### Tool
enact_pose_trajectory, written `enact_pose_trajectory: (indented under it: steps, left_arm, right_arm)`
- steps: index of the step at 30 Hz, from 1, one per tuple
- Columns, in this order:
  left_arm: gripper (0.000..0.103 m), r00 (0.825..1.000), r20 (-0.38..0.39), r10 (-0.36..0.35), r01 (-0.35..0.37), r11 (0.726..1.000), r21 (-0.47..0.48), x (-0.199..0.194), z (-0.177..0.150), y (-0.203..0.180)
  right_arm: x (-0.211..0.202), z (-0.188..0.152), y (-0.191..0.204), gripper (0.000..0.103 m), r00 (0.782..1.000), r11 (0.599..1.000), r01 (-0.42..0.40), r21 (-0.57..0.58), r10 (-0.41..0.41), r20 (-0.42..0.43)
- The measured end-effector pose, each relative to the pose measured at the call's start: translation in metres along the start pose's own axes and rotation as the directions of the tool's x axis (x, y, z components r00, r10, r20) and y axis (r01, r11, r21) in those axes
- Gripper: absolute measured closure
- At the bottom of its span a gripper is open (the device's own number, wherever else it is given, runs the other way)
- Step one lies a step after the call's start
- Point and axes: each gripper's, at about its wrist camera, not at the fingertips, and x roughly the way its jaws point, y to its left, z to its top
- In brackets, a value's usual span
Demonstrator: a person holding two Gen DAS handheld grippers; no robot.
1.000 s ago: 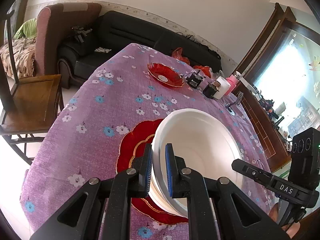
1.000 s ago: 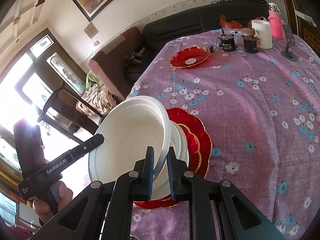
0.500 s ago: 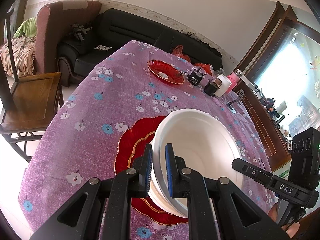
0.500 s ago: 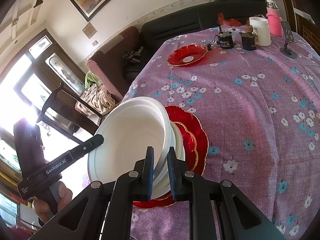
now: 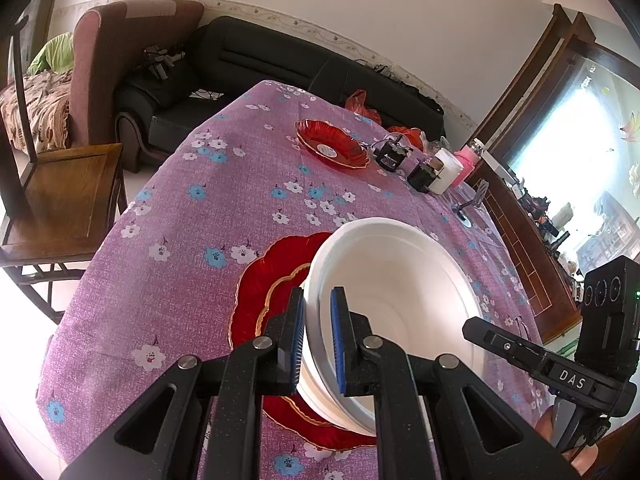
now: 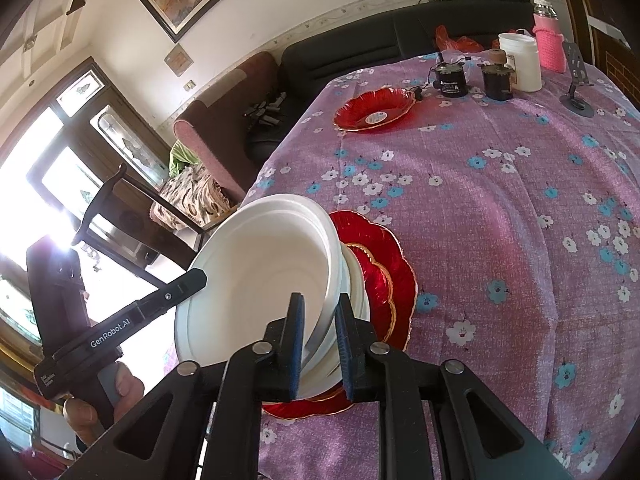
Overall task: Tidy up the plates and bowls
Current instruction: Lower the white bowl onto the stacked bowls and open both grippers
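The tablecloth [image 5: 224, 216] is purple, scattered with small white and blue flowers. The stacked bowls [image 5: 396, 292] are plain white, above red plates [image 5: 272, 276] edged in gold. A second red dish [image 6: 374, 109] has a white centre. The sofa [image 5: 256, 60] is black, the armchair [image 5: 116, 48] maroon.

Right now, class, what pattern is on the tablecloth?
Purple tablecloth with small white and blue flowers; the right wrist view shows it best.

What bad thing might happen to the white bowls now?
Both tongs, left and right, pinch only the rims of the white bowls, so the stack might slip or separate. It hangs tilted over the red plates, which it could knock. They sit near the table edge.
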Motion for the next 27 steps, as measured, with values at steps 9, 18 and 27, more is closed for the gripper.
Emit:
enact_pose_trajectory:
  steps: [9,18,27]
  left_arm:
    - [0.092,1.000,0.000,-0.002,0.002,1.000,0.003,0.000,-0.001,-0.002]
    - [0.092,1.000,0.012,0.002,-0.002,1.000,0.004,-0.006,0.001,-0.004]
    - [0.085,0.999,0.030,0.023,-0.023,1.000,-0.003,-0.016,-0.001,-0.003]
  right_arm:
    - [-0.004,0.000,0.002,0.071,1.000,1.000,-0.005,-0.006,0.006,0.014]
    - [-0.018,0.001,0.002,0.066,0.999,1.000,0.000,-0.015,0.001,0.054]
    - [-0.033,-0.003,-0.002,0.065,0.997,1.000,-0.016,-0.002,0.016,0.082]
